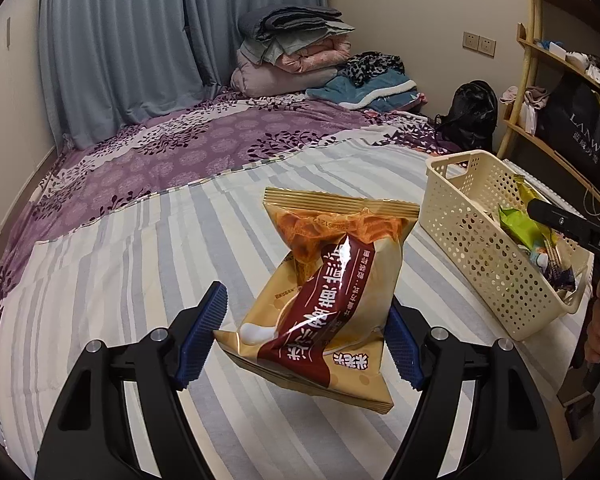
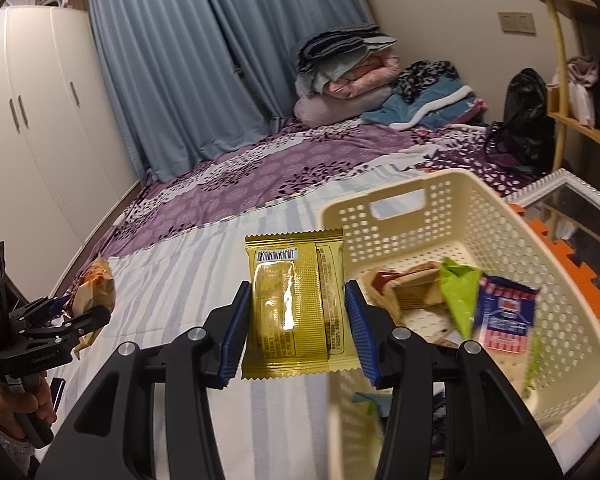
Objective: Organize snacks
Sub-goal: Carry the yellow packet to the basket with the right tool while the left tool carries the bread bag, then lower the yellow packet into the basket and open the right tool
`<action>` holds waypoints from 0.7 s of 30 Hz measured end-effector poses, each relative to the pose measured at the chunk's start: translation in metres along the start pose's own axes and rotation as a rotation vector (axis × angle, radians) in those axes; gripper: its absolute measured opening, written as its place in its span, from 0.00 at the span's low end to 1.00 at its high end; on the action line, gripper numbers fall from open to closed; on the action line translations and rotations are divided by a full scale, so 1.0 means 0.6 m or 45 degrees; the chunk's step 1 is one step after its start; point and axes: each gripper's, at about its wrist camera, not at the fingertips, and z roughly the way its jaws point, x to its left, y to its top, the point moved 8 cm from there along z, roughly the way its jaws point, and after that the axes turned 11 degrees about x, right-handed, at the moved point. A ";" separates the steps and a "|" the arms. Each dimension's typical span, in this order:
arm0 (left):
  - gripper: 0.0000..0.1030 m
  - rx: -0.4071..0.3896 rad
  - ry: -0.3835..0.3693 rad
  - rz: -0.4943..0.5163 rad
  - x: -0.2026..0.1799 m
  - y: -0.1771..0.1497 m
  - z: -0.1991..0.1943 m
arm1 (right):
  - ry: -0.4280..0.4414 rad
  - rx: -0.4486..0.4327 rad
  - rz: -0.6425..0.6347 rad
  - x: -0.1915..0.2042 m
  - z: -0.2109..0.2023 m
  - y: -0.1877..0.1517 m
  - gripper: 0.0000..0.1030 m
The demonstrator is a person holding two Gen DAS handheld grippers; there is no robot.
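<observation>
While the right gripper [image 2: 296, 320] clamps a barcoded gold packet [image 2: 296, 304], the left gripper [image 1: 306, 336] grips a Chinese-lettered bag [image 1: 324, 296].

Both wrist views face across the bed [image 1: 180, 208]; both show the basket [image 2: 572, 312].

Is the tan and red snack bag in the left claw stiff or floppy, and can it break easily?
The tan and red snack bag looks puffed and crinkled, so probably light and floppy, sagging in the left claw. Its film is glossy, so it may slip. Orange pieces show through the window; hard squeezing could crush them.
</observation>
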 end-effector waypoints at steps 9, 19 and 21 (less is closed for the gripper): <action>0.74 0.018 -0.039 0.043 -0.040 0.005 0.009 | -0.120 -0.040 0.128 -0.104 -0.032 -0.013 0.46; 0.74 0.028 -0.075 0.109 -0.093 0.016 0.016 | -0.166 -0.065 0.212 -0.163 -0.046 -0.018 0.46; 0.74 0.029 -0.083 0.122 -0.102 0.018 0.017 | -0.154 -0.055 0.202 -0.160 -0.039 -0.017 0.46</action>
